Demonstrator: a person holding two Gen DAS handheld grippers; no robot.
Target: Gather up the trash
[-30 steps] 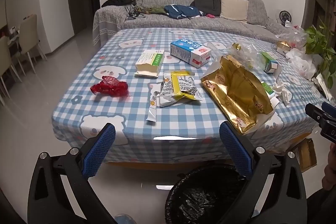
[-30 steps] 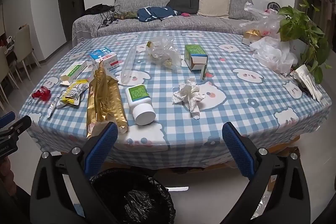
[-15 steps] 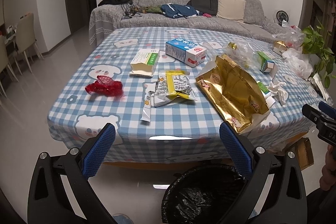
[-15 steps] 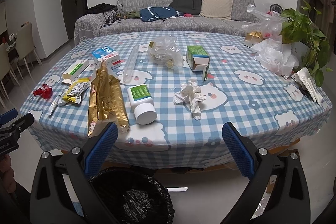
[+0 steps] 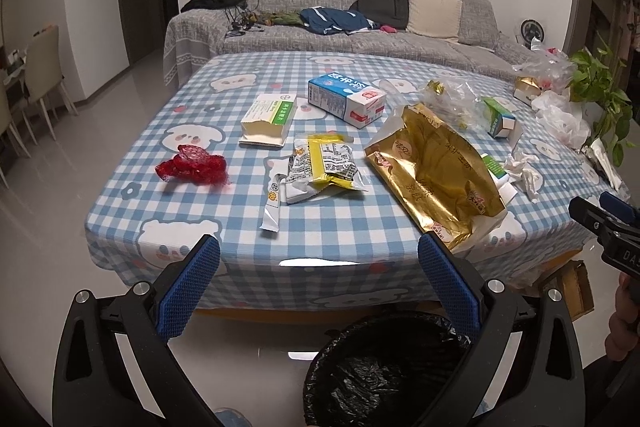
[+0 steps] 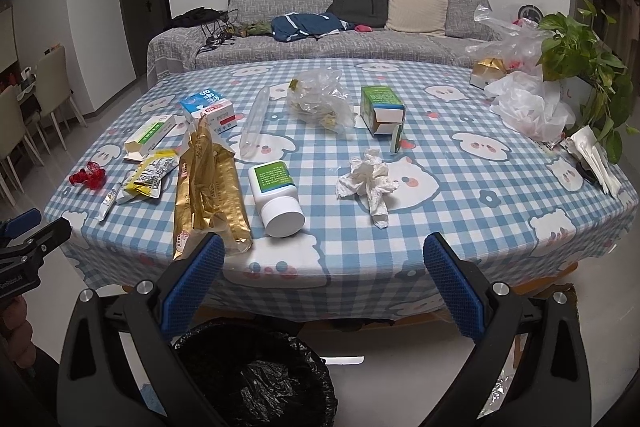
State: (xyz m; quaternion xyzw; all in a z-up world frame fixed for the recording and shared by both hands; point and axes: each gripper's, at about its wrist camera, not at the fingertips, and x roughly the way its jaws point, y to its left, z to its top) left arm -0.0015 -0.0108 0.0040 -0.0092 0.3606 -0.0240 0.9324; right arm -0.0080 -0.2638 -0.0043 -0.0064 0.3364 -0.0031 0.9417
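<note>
Both grippers backed off; gold bag (image 5: 434, 171) beyond open jaws.

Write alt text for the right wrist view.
The open, empty right claw hovers over a black-lined trash bin before a checkered table strewn with a gold bag, white bottle, crumpled tissue and cartons.

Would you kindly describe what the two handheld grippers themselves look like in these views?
Both look alike. The left gripper and right gripper each have two black, open-framed plastic arms with silver bolts, ending in fingers faced with blue, dimpled pads. Seen from the other camera, each gripper's body is black with white lettering, too cut off to read, and a blue part on top. No cables or sleeves are visible.
</note>
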